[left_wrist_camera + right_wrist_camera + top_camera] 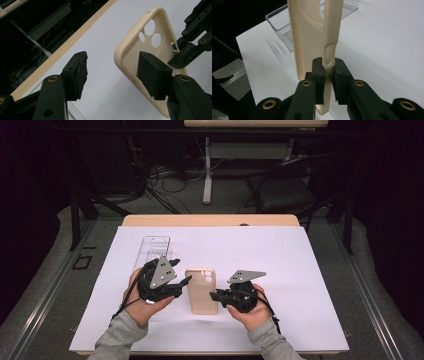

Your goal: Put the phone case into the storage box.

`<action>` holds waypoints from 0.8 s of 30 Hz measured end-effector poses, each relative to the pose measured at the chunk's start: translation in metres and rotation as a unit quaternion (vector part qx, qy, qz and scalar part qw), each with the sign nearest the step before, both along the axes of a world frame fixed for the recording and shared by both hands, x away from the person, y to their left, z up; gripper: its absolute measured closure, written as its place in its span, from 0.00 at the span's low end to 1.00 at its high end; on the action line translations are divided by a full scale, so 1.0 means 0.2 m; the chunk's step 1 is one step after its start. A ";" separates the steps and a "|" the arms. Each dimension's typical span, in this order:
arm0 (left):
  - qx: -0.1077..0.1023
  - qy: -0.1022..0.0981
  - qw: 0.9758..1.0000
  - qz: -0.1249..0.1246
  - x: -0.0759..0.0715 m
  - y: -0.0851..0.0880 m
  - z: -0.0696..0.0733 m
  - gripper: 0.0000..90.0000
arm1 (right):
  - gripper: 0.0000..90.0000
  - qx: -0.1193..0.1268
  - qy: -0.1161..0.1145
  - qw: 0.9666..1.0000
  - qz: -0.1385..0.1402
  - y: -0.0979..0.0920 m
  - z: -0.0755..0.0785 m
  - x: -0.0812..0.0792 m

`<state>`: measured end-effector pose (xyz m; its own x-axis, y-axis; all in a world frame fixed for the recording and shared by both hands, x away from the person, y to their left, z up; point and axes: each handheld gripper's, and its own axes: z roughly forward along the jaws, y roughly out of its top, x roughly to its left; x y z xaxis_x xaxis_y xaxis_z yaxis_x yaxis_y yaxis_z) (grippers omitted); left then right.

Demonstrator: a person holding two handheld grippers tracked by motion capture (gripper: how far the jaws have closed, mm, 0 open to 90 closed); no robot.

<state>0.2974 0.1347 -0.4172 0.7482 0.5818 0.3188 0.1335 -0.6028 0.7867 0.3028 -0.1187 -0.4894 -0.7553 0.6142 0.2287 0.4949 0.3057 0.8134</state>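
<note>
Beige soft plastic phone case (201, 291) lies at the centre of the frame on our white-papered surface (280, 255). Our right gripper (328, 75) pinches its side wall; our left gripper (112, 72) is spread, one jaw inside the case. Clear plastic tray (154, 249) sits upper left.

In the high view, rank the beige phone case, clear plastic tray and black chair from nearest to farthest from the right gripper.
1. Beige phone case, in the right gripper's jaws.
2. Clear plastic tray, beyond the left gripper.
3. Black chair, on the floor past the table's far edge.
</note>
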 end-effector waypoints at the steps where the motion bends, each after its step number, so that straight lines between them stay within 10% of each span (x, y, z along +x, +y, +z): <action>1: 0.003 -0.002 1.000 -0.001 0.00 0.00 0.00 0.47 | 0.90 0.000 -0.001 1.000 0.001 0.00 0.00 0.00; 24: 0.038 -0.005 0.999 -0.018 -0.01 -0.03 -0.01 0.62 | 0.90 -0.009 -0.006 1.000 0.004 0.02 -0.01 -0.01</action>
<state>0.2952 0.1294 -0.4192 0.7652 0.5274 0.3692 0.1022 -0.6657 0.7392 0.3010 -0.1149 -0.4907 -0.7621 0.6128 0.2090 0.4836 0.3240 0.8131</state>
